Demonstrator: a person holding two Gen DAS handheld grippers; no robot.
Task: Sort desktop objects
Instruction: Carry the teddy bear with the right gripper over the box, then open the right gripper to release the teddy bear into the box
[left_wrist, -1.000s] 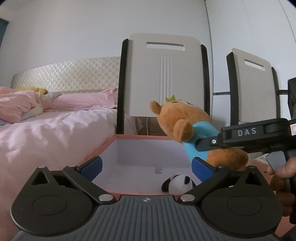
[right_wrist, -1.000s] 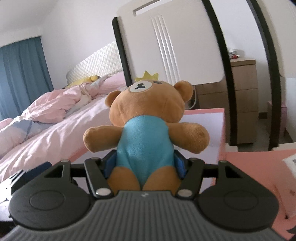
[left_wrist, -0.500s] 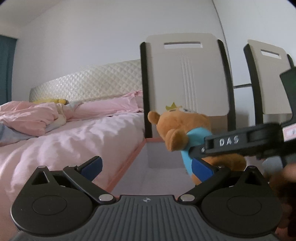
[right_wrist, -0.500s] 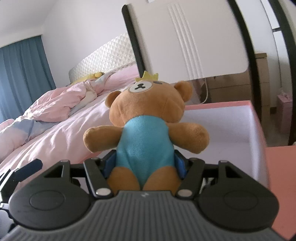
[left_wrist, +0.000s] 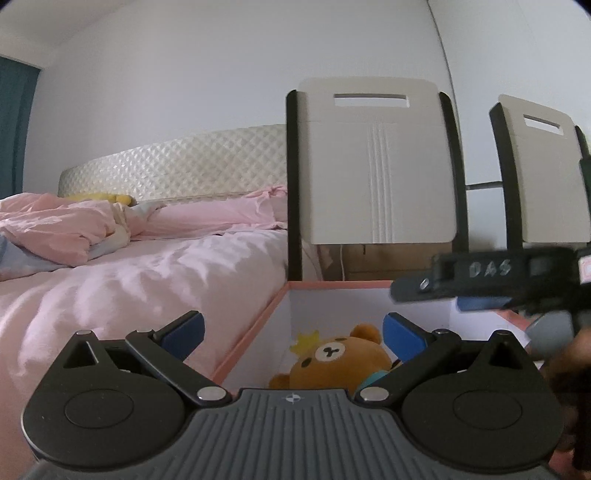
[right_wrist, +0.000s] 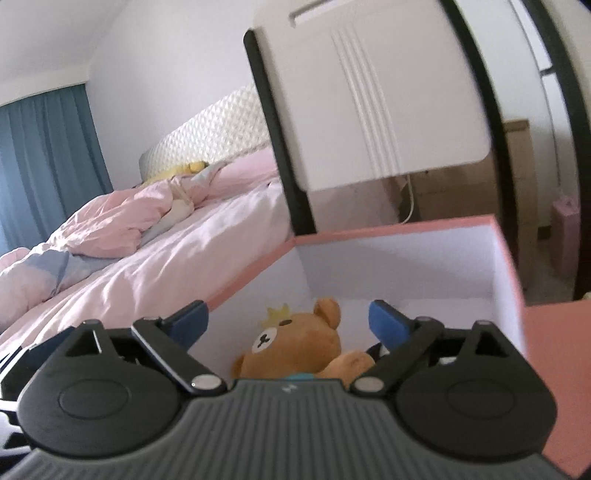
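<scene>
A brown teddy bear (left_wrist: 341, 363) with a yellow crown and blue shirt lies on its back inside the pink box (left_wrist: 255, 338) with white inner walls. It also shows in the right wrist view (right_wrist: 299, 349), in the same box (right_wrist: 506, 254). My right gripper (right_wrist: 290, 319) is open and empty just above the bear; it shows from the side in the left wrist view (left_wrist: 458, 295). My left gripper (left_wrist: 293, 330) is open and empty over the box's near left edge. The small panda toy is hidden.
A bed with pink bedding (left_wrist: 129, 273) lies to the left of the box. Two white chairs with black frames (left_wrist: 376, 177) stand behind it. A wooden cabinet (right_wrist: 461, 192) is behind the chair. Pink tabletop (right_wrist: 554, 369) lies to the right.
My right gripper has opened and let go of the bear, which dropped into the box and now lies on its back. Both grippers have shifted a little.
</scene>
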